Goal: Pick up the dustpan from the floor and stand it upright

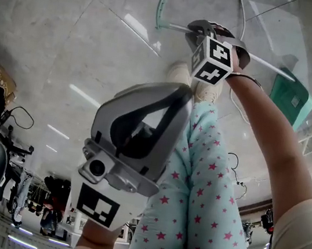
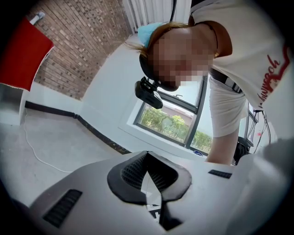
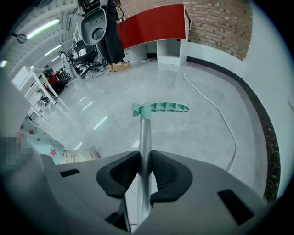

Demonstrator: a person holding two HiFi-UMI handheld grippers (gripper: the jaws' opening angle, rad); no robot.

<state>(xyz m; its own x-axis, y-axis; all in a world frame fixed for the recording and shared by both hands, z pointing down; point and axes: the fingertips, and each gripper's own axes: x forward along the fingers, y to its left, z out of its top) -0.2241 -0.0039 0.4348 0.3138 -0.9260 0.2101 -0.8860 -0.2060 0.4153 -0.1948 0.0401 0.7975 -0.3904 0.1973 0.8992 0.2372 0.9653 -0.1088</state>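
Observation:
The dustpan has a teal pan [image 1: 292, 98], a long metal pole [image 3: 145, 137] and a teal grip [image 3: 161, 109] at the pole's far end. My right gripper [image 3: 145, 158] points steeply down at the floor. It is shut on the pole, with both dark pads pressed against its sides. In the head view the right gripper [image 1: 211, 29] holds the pole [image 1: 271, 66] between the grip [image 1: 160, 11] and the pan. My left gripper [image 1: 184, 91] is raised close to the head camera. Its pads [image 2: 138, 172] meet at the tips with nothing between them.
A white cable [image 3: 216, 110] snakes over the glossy grey floor beside the pole. The person's star-patterned legs [image 1: 199, 186] and shoes [image 1: 179, 72] stand just short of the dustpan. A red cabinet [image 3: 151, 25], an office chair [image 3: 94, 23] and a brick wall lie further off.

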